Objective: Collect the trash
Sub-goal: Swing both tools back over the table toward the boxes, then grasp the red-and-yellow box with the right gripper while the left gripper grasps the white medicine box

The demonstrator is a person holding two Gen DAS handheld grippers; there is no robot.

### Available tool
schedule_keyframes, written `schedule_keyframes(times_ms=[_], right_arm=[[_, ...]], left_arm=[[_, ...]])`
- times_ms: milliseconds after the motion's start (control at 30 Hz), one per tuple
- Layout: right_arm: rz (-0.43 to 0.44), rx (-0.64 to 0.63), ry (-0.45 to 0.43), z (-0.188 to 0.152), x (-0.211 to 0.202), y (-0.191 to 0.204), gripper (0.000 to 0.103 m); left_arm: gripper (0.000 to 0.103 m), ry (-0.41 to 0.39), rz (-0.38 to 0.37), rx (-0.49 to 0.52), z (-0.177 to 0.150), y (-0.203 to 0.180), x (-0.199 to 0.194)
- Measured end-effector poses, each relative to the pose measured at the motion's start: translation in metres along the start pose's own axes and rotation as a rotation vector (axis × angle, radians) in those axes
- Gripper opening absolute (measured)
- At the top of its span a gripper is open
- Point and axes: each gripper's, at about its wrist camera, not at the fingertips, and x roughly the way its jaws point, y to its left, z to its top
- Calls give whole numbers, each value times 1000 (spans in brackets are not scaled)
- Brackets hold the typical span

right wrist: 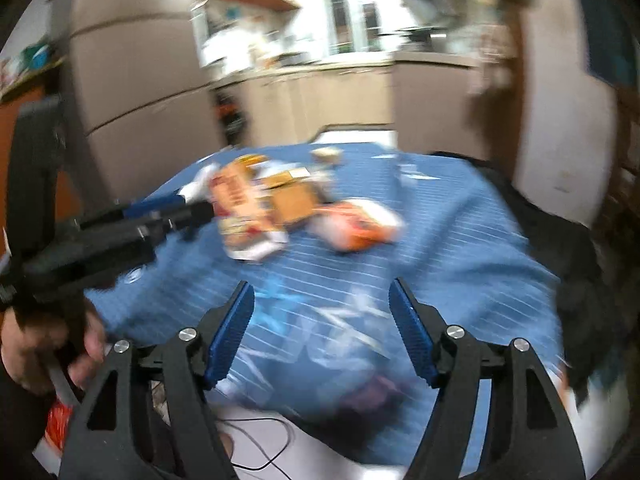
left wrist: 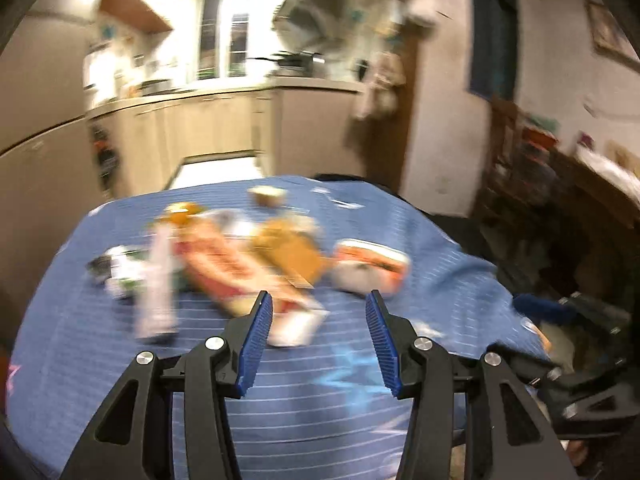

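Both tools, left tool [left wrist: 319, 312] and right tool [right wrist: 322, 300], point forward and downward, jaws apart, gripping nothing.

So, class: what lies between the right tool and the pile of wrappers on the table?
Only bare blue striped cloth, seen in the right wrist view; the open right tool holds nothing, and the wrappers lie farther back.

A kitchen lies beyond the desk [left wrist: 360, 400], which is draped in a blue cloth with thin white stripes. Beige cabinets [left wrist: 192, 128] run under a pale counter [left wrist: 240, 88], and a bright window [left wrist: 224, 28] glows at the far end, with a ceiling light above it. A wooden wall cupboard [left wrist: 136, 8] hangs to the left. A pan [left wrist: 296, 58] sits on the counter corner. To the right, a white wall [left wrist: 444, 120] carries a dark panel [left wrist: 492, 40], and cluttered dark shelving [left wrist: 532, 160] stands beside it. Everything is motion-blurred.
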Motion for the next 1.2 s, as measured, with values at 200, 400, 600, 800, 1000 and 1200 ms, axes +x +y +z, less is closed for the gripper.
schedule_keyframes(times_ms=[200,400,600,800,1000,1200], right_arm=[[145,-150,85,43,83,54,73],[171,-235,160,67,137,74,73],[156,-306,200,74,166,84,73],[144,-341,203,77,169,91,74],[154,-333,177,77,166,93,73],[147,-359,189,81,173,95,73]], left_arm=[[73,7,113,-175,1,121,-8],[77,93,75,-307,-11,190,24],[80,165,12,-313,-12,184,63],[80,190,-24,-343,-14,187,92],[49,190,-37,-406,-25,192,103],[23,149,-63,-366,-19,183,89]])
